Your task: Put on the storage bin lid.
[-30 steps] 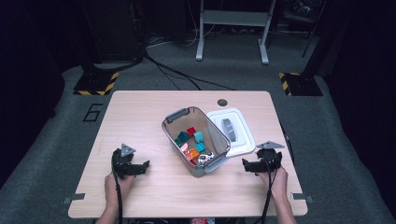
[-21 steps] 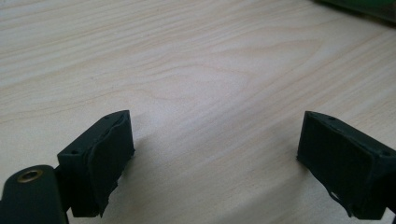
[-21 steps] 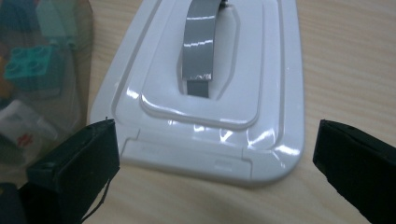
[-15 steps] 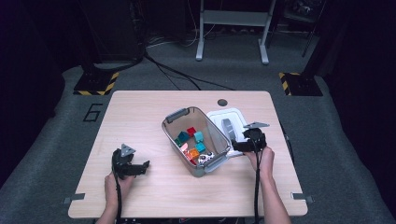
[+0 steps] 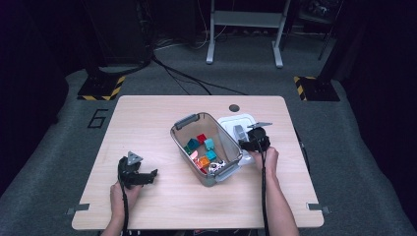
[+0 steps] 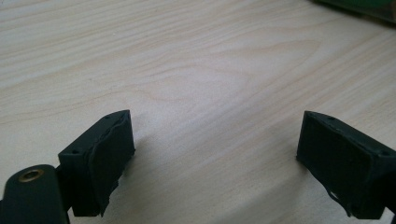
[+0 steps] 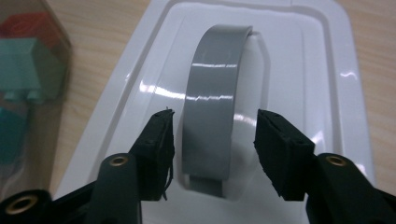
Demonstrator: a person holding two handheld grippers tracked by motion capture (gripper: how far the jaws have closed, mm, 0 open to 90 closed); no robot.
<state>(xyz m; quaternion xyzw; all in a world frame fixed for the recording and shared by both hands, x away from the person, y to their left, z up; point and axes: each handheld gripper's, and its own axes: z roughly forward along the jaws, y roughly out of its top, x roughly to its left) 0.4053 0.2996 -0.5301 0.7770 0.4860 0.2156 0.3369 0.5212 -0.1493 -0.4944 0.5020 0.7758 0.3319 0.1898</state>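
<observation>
Straddling the grey strap handle of a white plastic lid, our right gripper hangs over the far right of the pale wooden table, its jaws having just been closing; in the right gripper view the handle stands between the two black pads with a gap on either side, so we cannot call it a grip yet. The lid lies flat on the table, just to the right of a clear plastic storage bin with grey clip handles, touching or nearly touching its long side. Inside the bin we see small blocks in red, teal and orange, piled toward its middle and near end. Our left gripper rests low over the near left part of the table, well apart from the bin, with its jaws spread wide; the left gripper view has bare wood grain between them. A round dark grommet sits in the table's far edge, beyond the lid. Both forearms come in from the near side.
</observation>
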